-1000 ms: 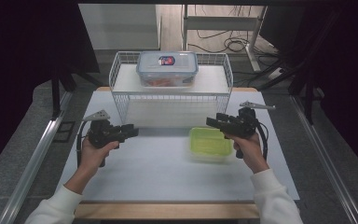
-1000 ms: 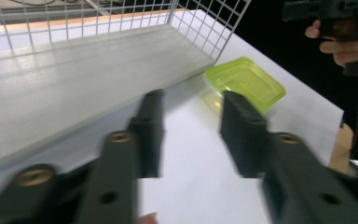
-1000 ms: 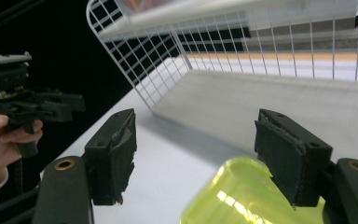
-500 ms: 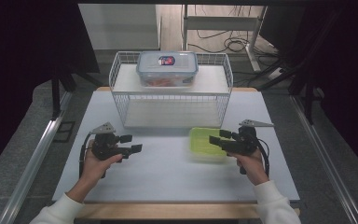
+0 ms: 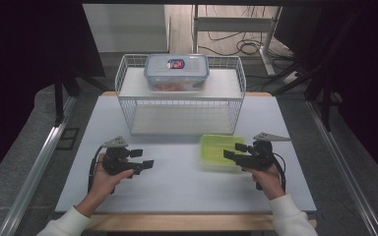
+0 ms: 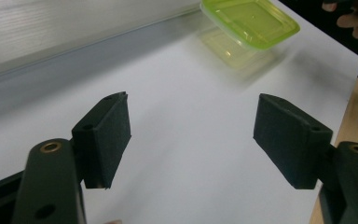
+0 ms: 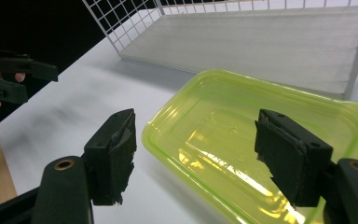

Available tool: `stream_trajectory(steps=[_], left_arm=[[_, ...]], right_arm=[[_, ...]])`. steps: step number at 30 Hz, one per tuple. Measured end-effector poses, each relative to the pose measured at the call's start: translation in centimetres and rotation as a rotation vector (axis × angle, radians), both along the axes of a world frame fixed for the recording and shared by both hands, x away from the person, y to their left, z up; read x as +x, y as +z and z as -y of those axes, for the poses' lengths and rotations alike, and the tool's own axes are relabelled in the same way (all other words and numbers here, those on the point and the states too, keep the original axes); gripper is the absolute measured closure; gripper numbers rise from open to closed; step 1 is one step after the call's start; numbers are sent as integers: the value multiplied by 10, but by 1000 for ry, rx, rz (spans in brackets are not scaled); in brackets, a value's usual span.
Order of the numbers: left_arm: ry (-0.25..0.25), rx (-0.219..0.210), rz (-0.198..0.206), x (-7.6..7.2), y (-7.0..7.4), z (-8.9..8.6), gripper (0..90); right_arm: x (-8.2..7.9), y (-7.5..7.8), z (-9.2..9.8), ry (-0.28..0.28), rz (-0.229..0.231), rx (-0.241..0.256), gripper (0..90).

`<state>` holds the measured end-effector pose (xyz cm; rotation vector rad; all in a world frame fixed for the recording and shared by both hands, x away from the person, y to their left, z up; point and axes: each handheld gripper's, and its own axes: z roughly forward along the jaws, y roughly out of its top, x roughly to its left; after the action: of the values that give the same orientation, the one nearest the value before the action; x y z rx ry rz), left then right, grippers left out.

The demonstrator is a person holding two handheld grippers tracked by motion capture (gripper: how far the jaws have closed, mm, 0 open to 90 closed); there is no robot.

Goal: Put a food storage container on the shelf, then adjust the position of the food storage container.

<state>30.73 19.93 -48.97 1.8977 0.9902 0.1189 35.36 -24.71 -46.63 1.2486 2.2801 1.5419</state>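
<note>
Overhead view; two close gripper-mounted views

Tray [image 7: 261,140]: translucent green plastic, glossy, smooth. Table [image 5: 177,182]: matt white surface, wooden front edge. Basket [image 5: 128,105]: white-coated wire. Right gripper [image 7: 193,158] pads: black, matt, rough and frayed. Box [image 5: 176,73]: clear plastic.

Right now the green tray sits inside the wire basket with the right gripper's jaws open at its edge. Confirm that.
Not quite: the green tray lies on the white table, in front of the wire basket, not inside it, as the high view shows. The rest stands: the right gripper has its jaws open at the tray's edge.
</note>
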Motion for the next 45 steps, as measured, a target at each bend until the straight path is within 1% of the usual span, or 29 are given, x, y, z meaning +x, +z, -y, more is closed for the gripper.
stream_trajectory(steps=[3, 4, 6, 9, 11, 13, 15, 18, 21, 24, 29, 32, 37, 41, 42, 45], left_arm=[[10, 6, -1, -1, -2, -2, 260], [10, 12, 3, -1, -2, -3, 256], [18, 8, 1, -3, -2, -4, 250], [22, 11, -1, -5, -4, -8, 237], [25, 13, -4, -7, -6, -10, 233], [25, 19, -7, -8, -8, -11, 231], [24, 24, -11, -9, -9, -12, 228], [18, 28, -16, -10, -10, -12, 224], [12, 33, -18, -10, -10, -10, 223], [11, 47, -16, -10, -12, -8, 222], [12, 42, -17, -10, -11, -10, 224], [11, 41, -22, -9, -12, -11, 223], [7, 45, -30, -9, -13, -10, 222], [5, 46, -32, -9, -13, -10, 222], [5, 47, -33, -9, -13, -11, 222], [4, 48, -37, -8, -14, -11, 222]], right_arm=[[-2, 2, 3, -12, 10, -15, 308], [-3, 3, 5, -17, 18, -19, 319], [-5, 4, 9, -32, 25, -26, 350], [-7, 5, 16, -44, 38, -42, 426], [-8, 4, 22, -51, 35, -53, 481], [-8, 3, 27, -57, 36, -63, 516], [-7, 3, 30, -73, 36, -82, 552], [-6, 2, 34, -89, 44, -96, 622], [-5, 2, 36, -97, 51, -115, 701], [-4, 2, 38, -104, 54, -131, 770], [-2, 2, 43, -122, 46, -141, 874], [-1, 2, 45, -127, 46, -143, 888], [2, 1, 46, -147, 52, -163, 892], [5, 0, 49, -168, 52, -188, 893], [6, -1, 49, -174, 59, -197, 892], [13, -3, 52, -201, 53, -222, 893]])
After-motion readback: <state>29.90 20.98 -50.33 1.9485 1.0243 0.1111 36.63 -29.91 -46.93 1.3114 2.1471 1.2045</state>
